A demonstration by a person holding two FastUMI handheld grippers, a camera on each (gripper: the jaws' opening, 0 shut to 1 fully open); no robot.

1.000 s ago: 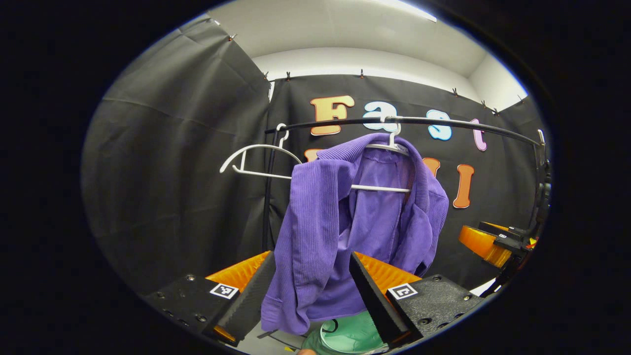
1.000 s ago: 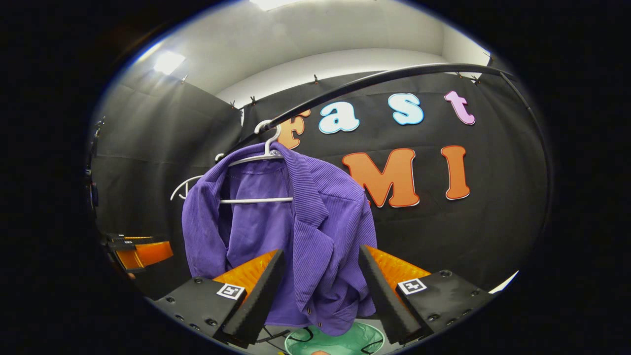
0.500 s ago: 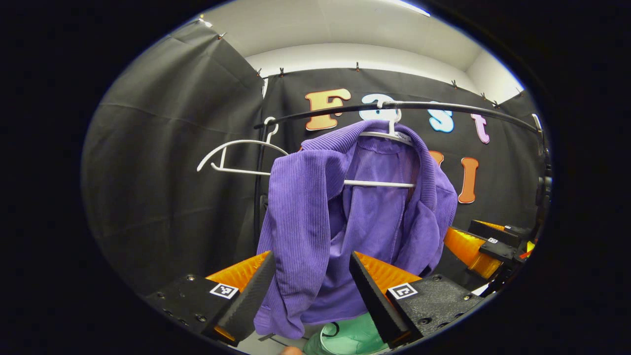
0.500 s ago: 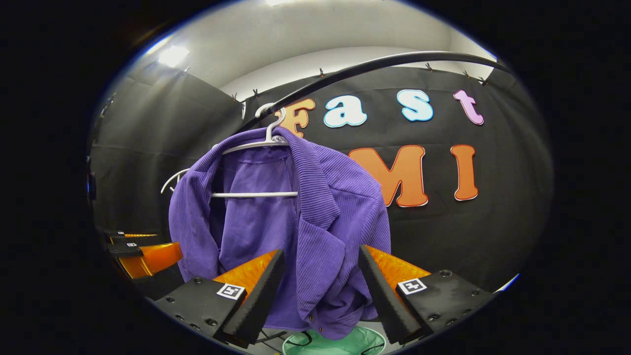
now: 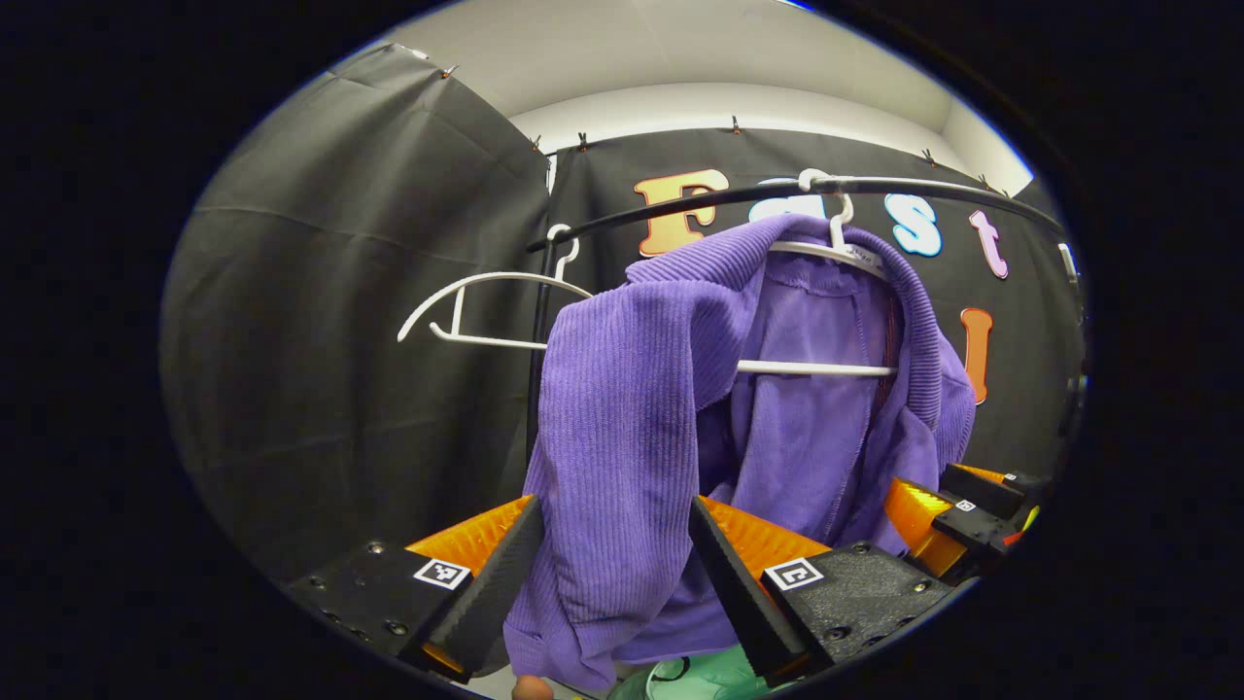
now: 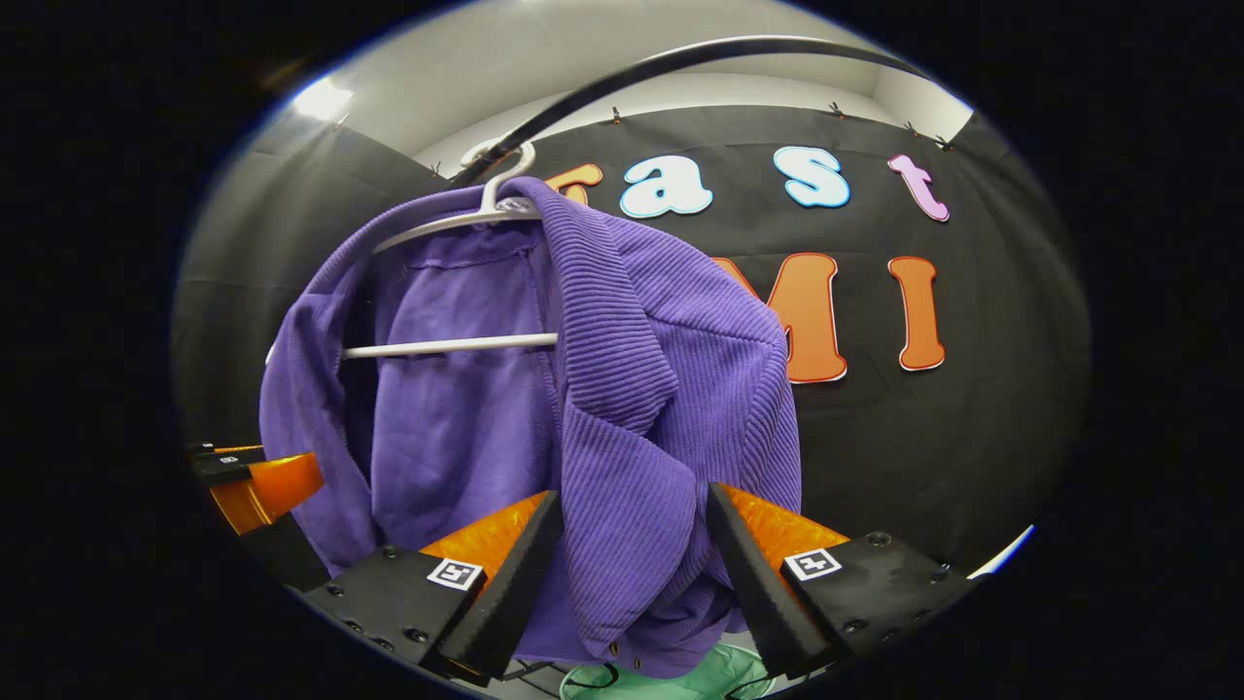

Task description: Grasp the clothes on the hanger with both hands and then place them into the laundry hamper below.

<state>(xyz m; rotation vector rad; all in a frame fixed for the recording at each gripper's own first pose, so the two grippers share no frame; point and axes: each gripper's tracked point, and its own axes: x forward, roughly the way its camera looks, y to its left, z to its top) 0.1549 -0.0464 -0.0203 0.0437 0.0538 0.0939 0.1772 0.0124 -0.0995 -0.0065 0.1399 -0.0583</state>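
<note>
A purple ribbed jacket (image 5: 632,408) (image 6: 632,369) hangs on a white hanger (image 5: 826,367) (image 6: 457,343) from a black rail (image 5: 739,197) (image 6: 622,73). My left gripper (image 5: 614,564) stands open with the jacket's left front panel between its fingers, the pads apart from the cloth. My right gripper (image 6: 630,559) is open too, the right front panel hanging between its fingers. The right gripper (image 5: 957,510) also shows at the far right of the left gripper view, the left gripper (image 6: 255,481) at the far left of the right gripper view. A green hamper (image 5: 695,676) (image 6: 671,676) peeks out below.
An empty white hanger (image 5: 476,311) hangs on the rail to the jacket's left, next to the rack's black upright post (image 5: 537,369). Black cloth walls close in behind and to the left.
Both grippers have moved closer to the jacket, which now looms larger; its front panels lie deeper between the open fingers. The jaws stay as wide as before.
</note>
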